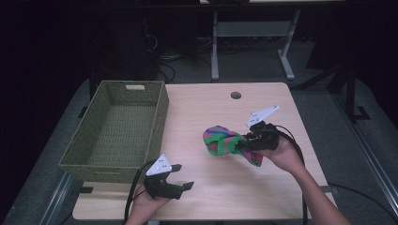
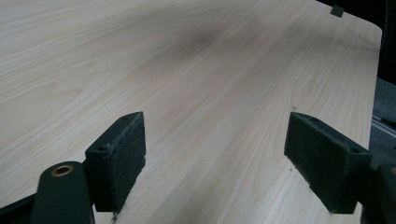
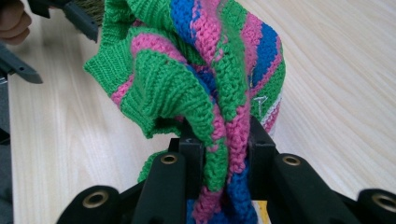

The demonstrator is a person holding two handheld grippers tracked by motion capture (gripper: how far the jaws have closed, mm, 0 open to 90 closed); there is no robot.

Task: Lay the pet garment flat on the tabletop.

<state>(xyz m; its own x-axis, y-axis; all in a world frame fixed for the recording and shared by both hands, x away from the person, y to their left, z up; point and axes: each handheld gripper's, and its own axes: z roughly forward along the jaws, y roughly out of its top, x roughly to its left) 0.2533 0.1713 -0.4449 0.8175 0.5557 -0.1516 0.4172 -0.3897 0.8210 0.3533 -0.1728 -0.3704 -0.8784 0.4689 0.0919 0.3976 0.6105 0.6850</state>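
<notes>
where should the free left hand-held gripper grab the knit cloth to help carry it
Best bet: the loose bunched end of the knit cloth, which hangs out to the left of the right hand-held gripper. That one is clamped on the other end, so come in from the left, the basket side. The left hand-held gripper is already open, and the folds look thick and soft enough to pinch.

Knitted cloth [image 1: 224,142]: striped green, pink and blue, chunky ribbed yarn, bunched and folded over on itself. I see it pinched at one end and lifted, loose end drooping. It sits right of the woven basket [image 1: 117,133], well apart from it, over the table's middle.
</notes>
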